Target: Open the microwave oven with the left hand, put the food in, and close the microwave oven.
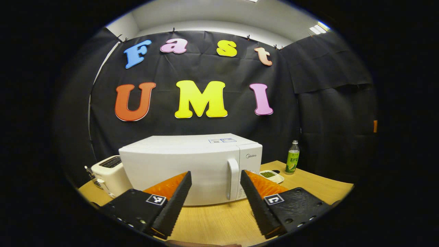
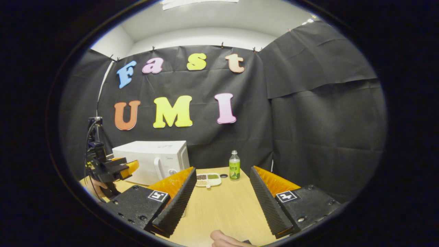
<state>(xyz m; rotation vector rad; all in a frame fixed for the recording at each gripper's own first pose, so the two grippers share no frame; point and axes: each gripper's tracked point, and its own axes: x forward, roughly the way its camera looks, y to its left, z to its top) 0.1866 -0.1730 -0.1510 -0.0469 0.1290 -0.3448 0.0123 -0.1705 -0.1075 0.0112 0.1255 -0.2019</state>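
left gripper view has the left gripper (image 1: 214, 178) with fingers wide and empty before the closed microwave (image 1: 178, 161) on the desk (image 1: 219, 219); best to hook its vertical handle (image 1: 233, 178) squarely, then pull.

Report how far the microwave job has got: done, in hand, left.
Done: nothing yet; the microwave door is closed, its handle untouched. In hand: the left gripper is open and lined up in front of the door, short of it. The right gripper is open and holds nothing. Left: open the door, pick up the food tray lying on the table beside the microwave, put it inside, close the door.
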